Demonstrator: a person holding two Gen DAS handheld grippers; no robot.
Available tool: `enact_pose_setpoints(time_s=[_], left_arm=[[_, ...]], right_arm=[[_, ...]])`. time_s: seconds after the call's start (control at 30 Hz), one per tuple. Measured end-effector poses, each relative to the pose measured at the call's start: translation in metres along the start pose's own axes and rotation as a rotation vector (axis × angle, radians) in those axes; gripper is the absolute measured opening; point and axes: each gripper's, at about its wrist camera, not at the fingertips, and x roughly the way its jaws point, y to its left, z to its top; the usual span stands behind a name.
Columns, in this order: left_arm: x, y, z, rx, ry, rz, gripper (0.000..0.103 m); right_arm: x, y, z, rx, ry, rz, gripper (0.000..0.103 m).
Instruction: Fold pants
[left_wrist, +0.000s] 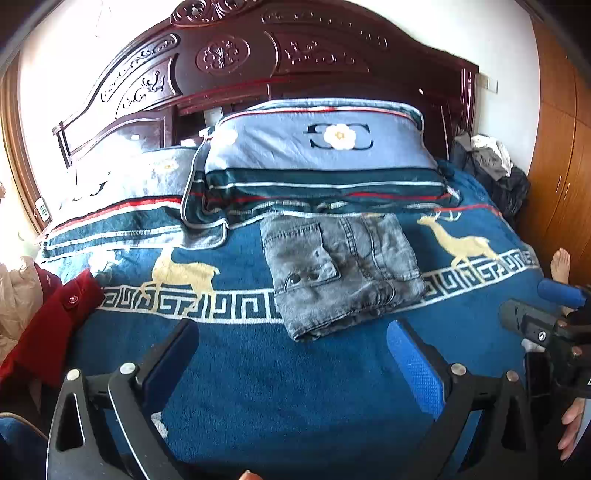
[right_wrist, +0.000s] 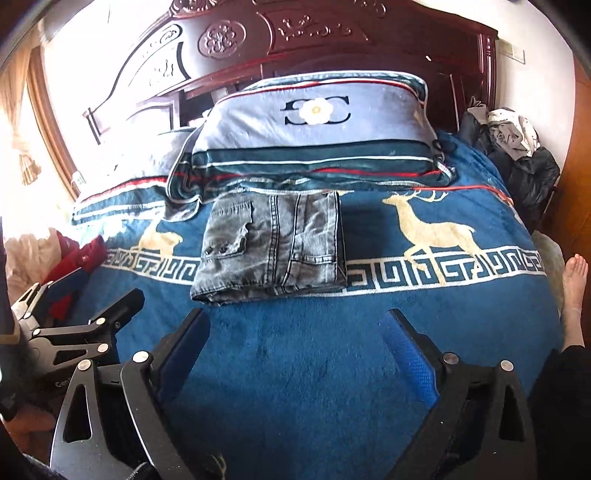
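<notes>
- Grey washed-denim pants (left_wrist: 341, 271): folded into a compact rectangle, centre of frame, lying on the blue deer-patterned fleece blanket (left_wrist: 258, 369) just below the striped pillows (left_wrist: 317, 158); folding appears complete.
- Left gripper (left_wrist: 291, 358): jaws spread, empty, lower frame, apart from the denim.
- Right gripper (right_wrist: 295, 350): jaws spread, empty, lower frame; likely backed off to leave the stack undisturbed.
</notes>
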Motion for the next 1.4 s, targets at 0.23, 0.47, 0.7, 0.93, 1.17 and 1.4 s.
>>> enact_pose_setpoints(time_s=[0.23,0.47,0.7,0.93,1.17,1.4], left_arm=[[-0.017,-0.002,0.002,0.005,-0.058,0.028,0.103],[-0.025,-0.006,-0.002,0.031,-0.079,0.144,0.103],[-0.031,-0.01,-0.006,0.027,-0.074,0.102,0.103],[-0.031,-0.01,-0.008,0.008,-0.058,0.072,0.103],[-0.029,-0.008,-0.01,-0.01,-0.038,0.047,0.103],[-0.026,-0.006,-0.011,-0.023,-0.021,0.029,0.103]], right_arm=[[-0.011,0.004,0.001,-0.005,-0.014,0.004,0.095],[-0.012,0.004,-0.005,0.005,-0.005,0.012,0.095],[-0.015,0.004,-0.007,0.009,-0.007,0.016,0.095],[-0.021,0.006,-0.006,0.008,-0.017,0.014,0.095],[-0.022,0.011,-0.004,0.001,-0.012,0.018,0.095],[-0.021,0.014,-0.003,-0.006,-0.005,0.02,0.095]])
